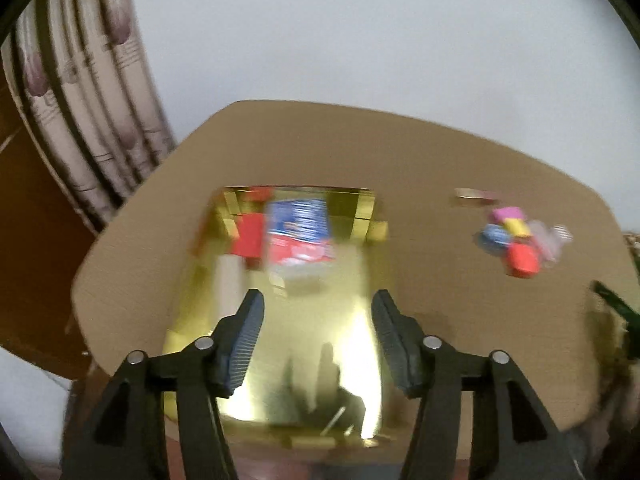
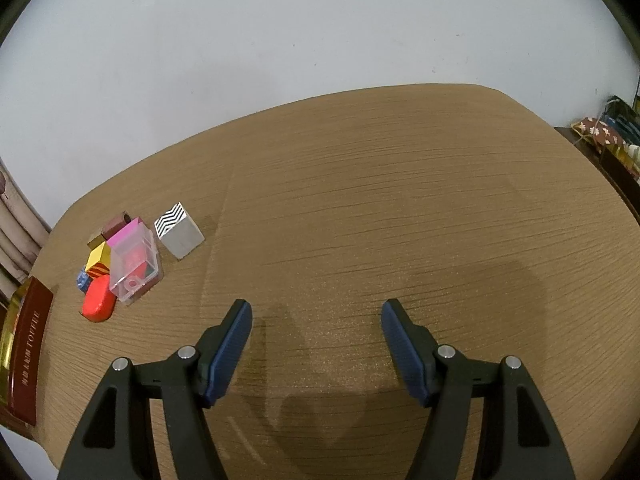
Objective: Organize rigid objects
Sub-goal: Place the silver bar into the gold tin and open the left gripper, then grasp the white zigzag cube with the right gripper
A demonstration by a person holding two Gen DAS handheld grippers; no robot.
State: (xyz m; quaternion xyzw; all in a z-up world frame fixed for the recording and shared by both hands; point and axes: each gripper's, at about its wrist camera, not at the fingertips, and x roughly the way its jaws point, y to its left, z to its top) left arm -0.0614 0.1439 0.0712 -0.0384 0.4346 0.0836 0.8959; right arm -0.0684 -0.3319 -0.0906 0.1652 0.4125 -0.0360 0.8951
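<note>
Above gold box (image 1: 280, 320), left claw (image 1: 317, 308) agape, right claw (image 2: 316, 316) agape over table (image 2: 400, 200)

Wooden table (image 2: 360, 200): block cluster (image 2: 116, 264) far left of right jaws; gold box (image 1: 280, 320) beneath left jaws.

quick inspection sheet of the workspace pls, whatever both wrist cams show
surface: wooden table, tan, grained
job's things: gold box open, a blue-and-red pack inside; pile of small blocks with a clear plastic case; zigzag-patterned cube beside the pile
clutter: nothing seen
grippers: left gripper open over the gold box; right gripper open above bare table
cables: nothing seen
surroundings: white wall; curtain
</note>
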